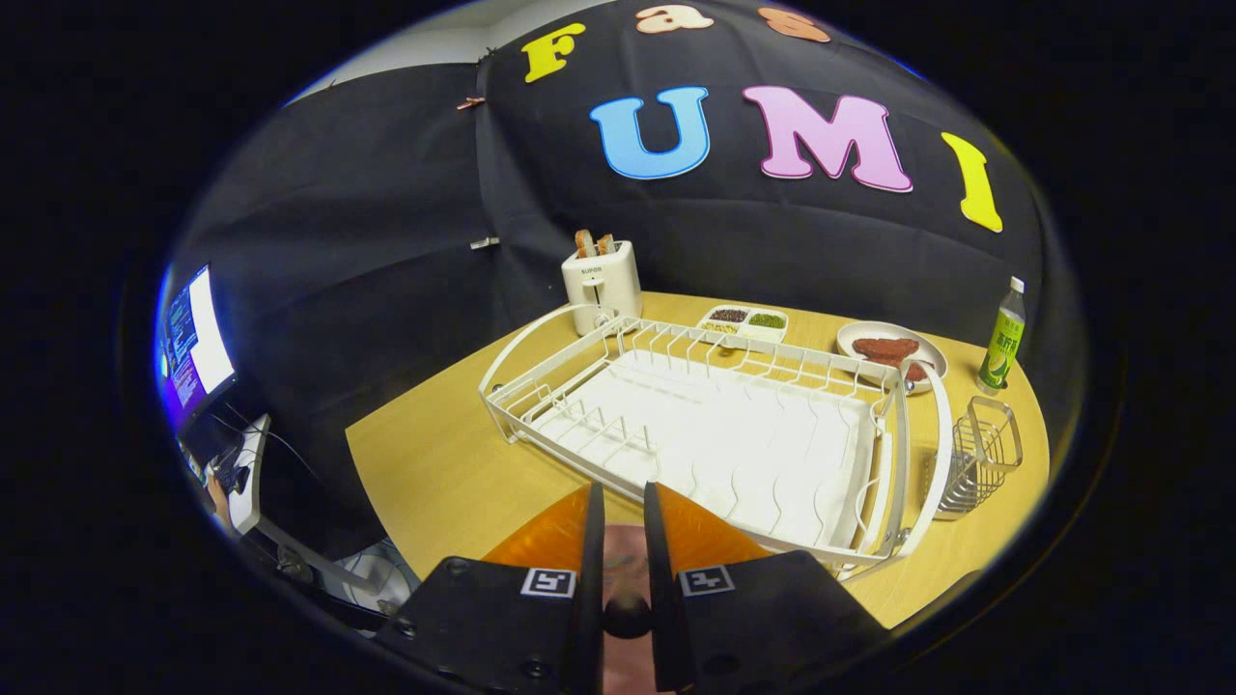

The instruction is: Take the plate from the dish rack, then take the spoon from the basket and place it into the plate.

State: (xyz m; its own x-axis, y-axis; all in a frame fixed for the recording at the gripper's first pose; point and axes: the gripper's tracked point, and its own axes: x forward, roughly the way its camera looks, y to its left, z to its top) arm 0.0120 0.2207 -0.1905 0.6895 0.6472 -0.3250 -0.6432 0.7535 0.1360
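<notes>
Black cloth hangs all round the booth, and off to the left a lit computer monitor (pixel 196 338) glows beside the light wooden table (pixel 435 463). Moving across, a white two-slot toaster (pixel 603 282) stands at the table's far edge with bread slices poking out; it carries a small mark on its front, which I leave unread. Next comes the big white wire dish rack (pixel 715 434) on its white drip tray, slots bare, and right at its near edge sits the gripper (pixel 621 490), tongs drawn close with only a thin slit between them, nothing pinched. Beyond the rack is a white divided dish of dark and green grains (pixel 745 321). Further right, the round white plate (pixel 889 354) lies flat on the table behind the rack's far corner, a reddish-brown slab on it. A small shiny rounded bit (pixel 908 384) at its near rim may be the spoon, though I cannot be sure. I'd call the plate stiff, glazed, slippery and breakable, best taken by the bare rim; a spoon is light, thin and slick, best taken across the handle. Then the wire cutlery basket (pixel 985 452) hangs at the rack's right end, and last the green-labelled clear drink bottle (pixel 1004 340), its print too small to make out.
</notes>
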